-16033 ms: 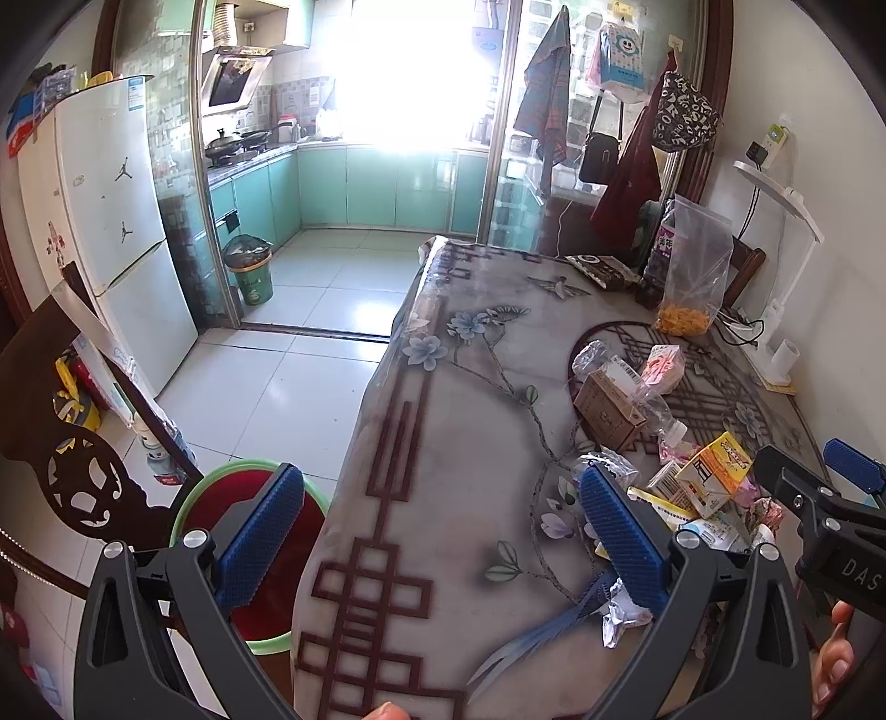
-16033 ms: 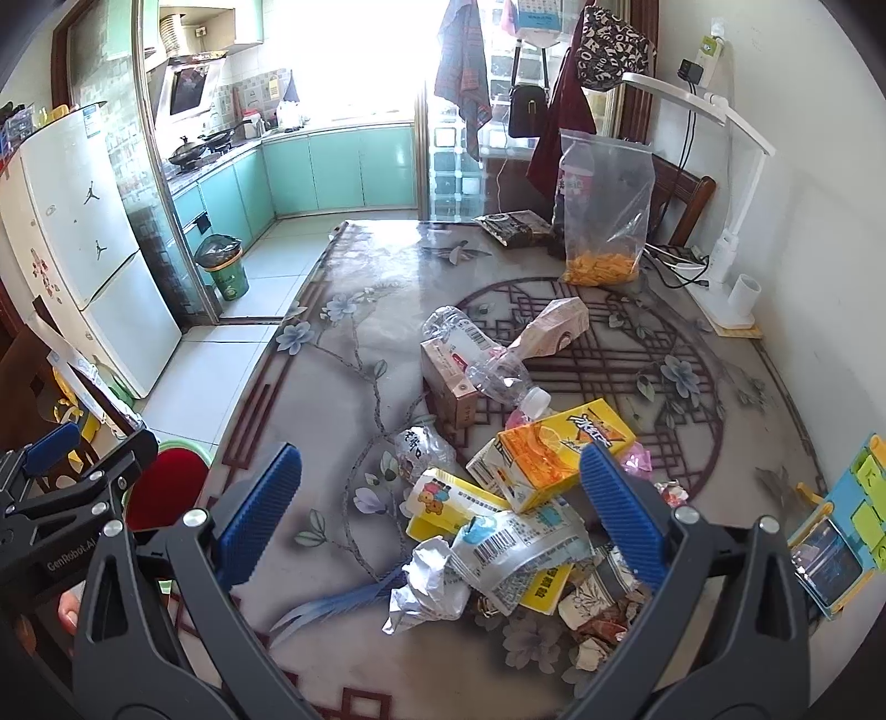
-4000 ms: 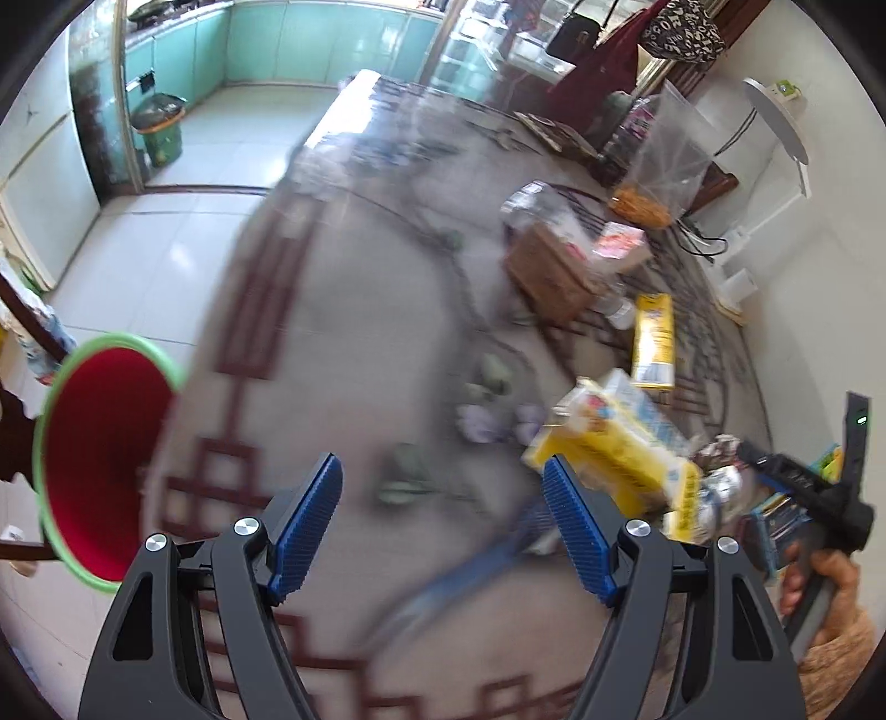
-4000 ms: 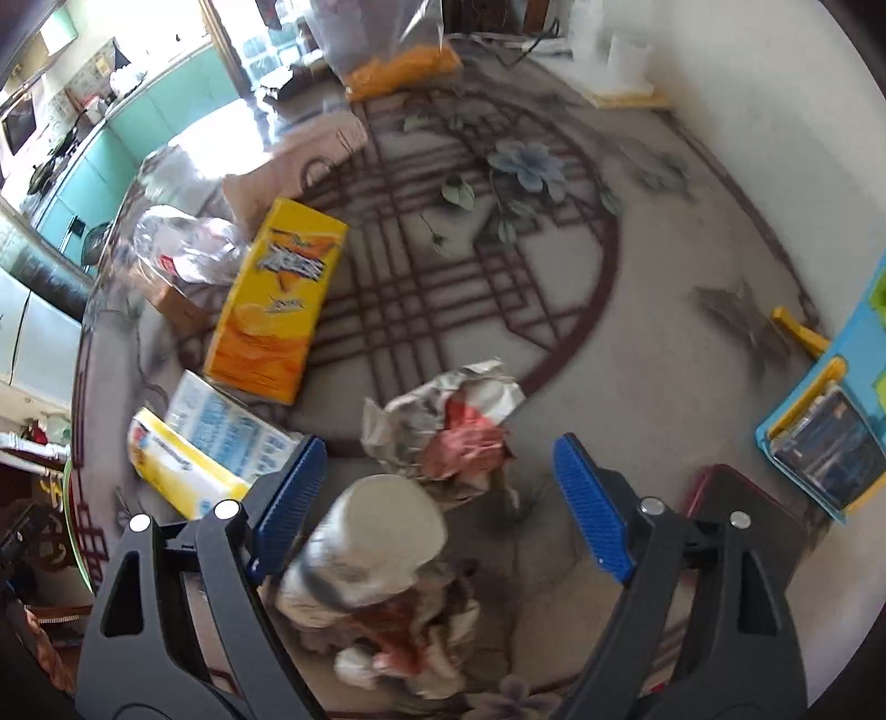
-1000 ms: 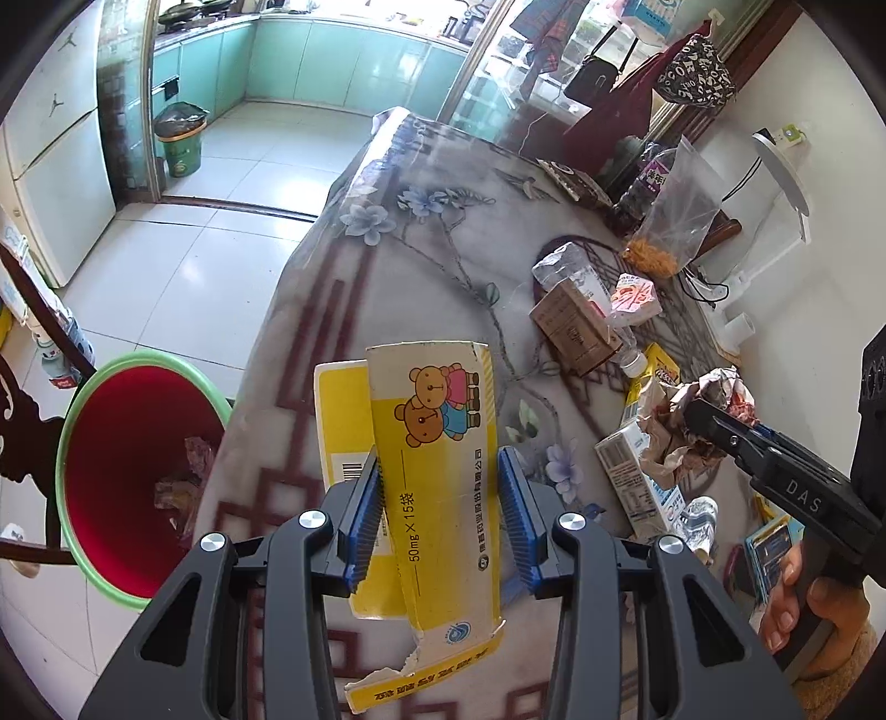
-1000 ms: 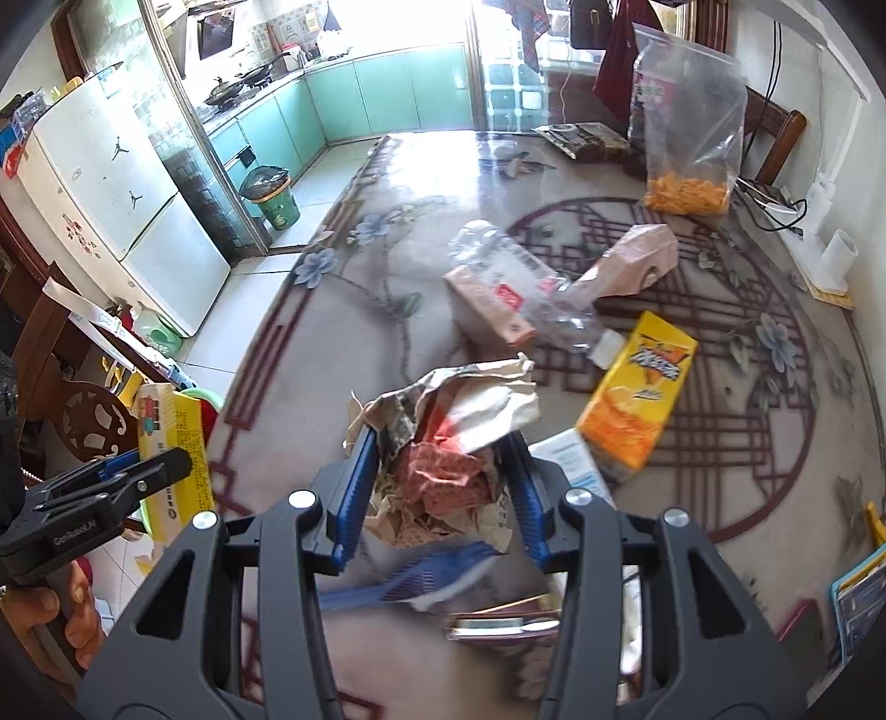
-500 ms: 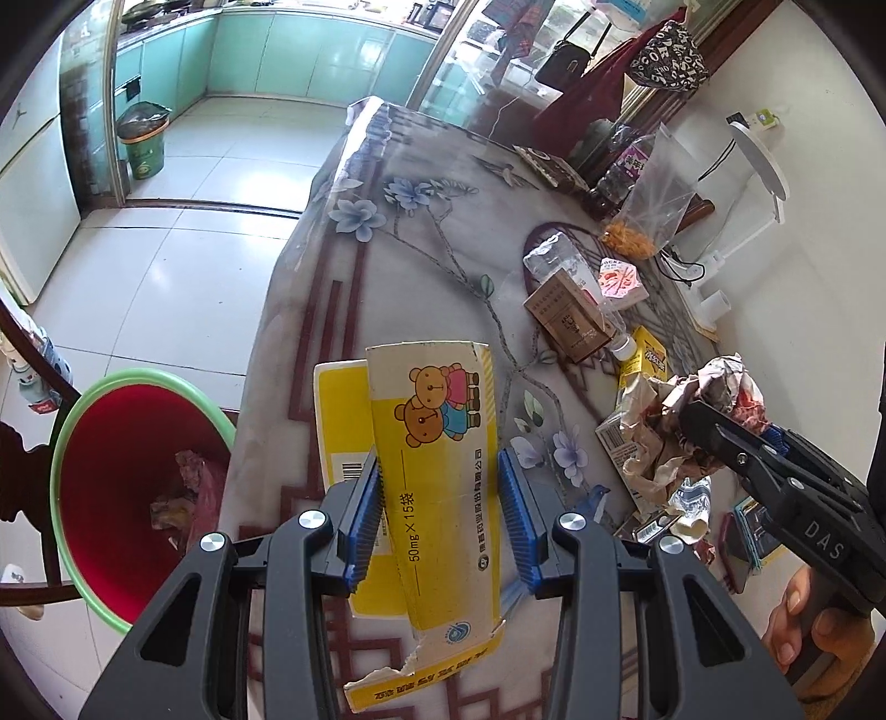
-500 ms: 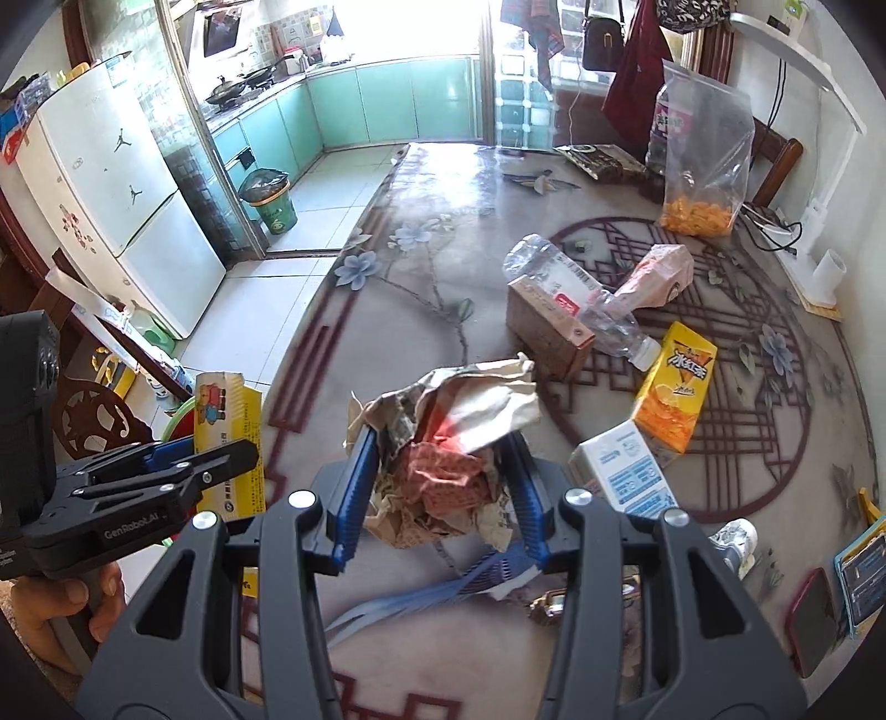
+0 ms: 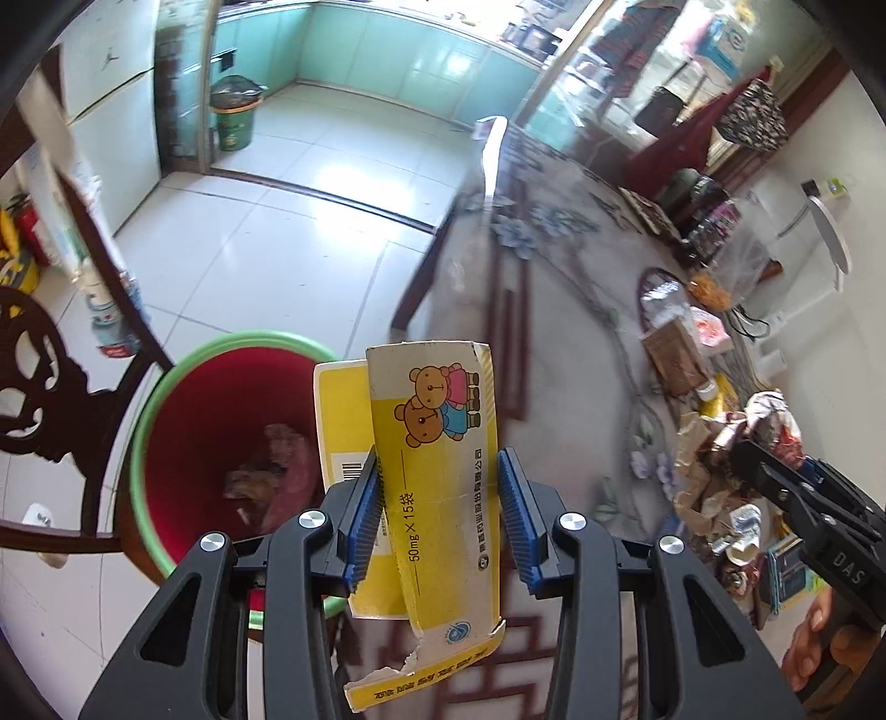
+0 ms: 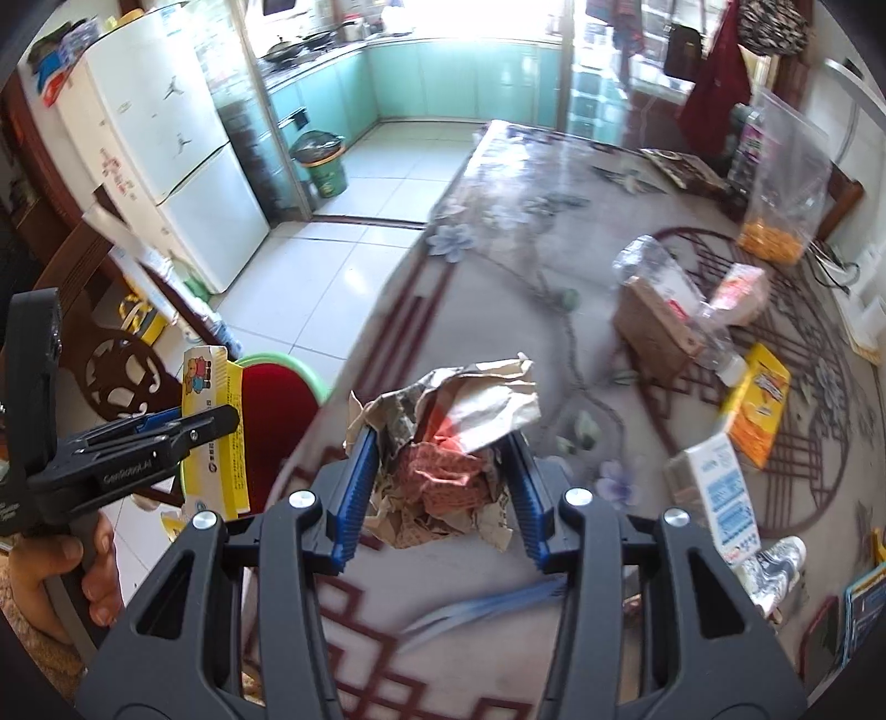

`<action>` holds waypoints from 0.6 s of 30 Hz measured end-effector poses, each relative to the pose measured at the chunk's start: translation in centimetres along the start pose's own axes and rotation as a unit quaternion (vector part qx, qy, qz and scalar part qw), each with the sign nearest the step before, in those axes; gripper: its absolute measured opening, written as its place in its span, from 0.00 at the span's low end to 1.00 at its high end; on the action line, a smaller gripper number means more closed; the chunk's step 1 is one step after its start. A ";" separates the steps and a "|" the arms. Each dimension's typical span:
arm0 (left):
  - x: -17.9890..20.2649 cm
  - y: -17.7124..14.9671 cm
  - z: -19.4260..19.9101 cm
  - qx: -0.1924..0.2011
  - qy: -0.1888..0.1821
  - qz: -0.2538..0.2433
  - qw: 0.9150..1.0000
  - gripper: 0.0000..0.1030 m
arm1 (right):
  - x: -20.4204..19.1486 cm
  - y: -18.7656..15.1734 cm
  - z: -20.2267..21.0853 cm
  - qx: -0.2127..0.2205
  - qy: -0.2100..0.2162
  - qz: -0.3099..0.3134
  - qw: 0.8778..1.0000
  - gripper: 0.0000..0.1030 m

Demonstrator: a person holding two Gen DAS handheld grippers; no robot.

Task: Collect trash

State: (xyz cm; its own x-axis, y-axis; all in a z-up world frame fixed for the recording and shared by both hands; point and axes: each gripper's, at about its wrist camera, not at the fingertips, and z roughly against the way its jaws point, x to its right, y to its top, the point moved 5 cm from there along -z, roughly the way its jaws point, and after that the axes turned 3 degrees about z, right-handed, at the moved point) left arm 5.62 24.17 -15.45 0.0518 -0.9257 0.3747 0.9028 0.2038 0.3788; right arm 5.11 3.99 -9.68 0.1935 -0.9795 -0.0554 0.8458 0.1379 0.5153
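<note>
Light: bright daylight, blown out at the kitchen window (image 10: 487, 16), top centre
Blur: counter (image 9: 576, 332) smeared
Edges: fisheye bend, black corners

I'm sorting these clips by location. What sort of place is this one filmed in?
A home, most likely a dining area opening onto a kitchen: a white fridge stands beside teal kitchen cabinets, and a dining table with a patterned cloth fills the near side, coats and bags hanging behind.
</note>
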 end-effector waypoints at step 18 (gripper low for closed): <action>-8.9 0.1 1.0 0.015 0.084 0.060 0.995 0.37 | -9.7 1.6 -4.2 -0.030 0.098 0.077 0.992 0.44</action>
State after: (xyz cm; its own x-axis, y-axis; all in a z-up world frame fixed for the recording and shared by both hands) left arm 4.79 32.78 -17.91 0.2319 -0.9336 0.2733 0.8727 0.3238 0.3654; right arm 6.67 14.28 -11.92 0.4100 -0.9000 -0.1480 0.8262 0.2977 0.4782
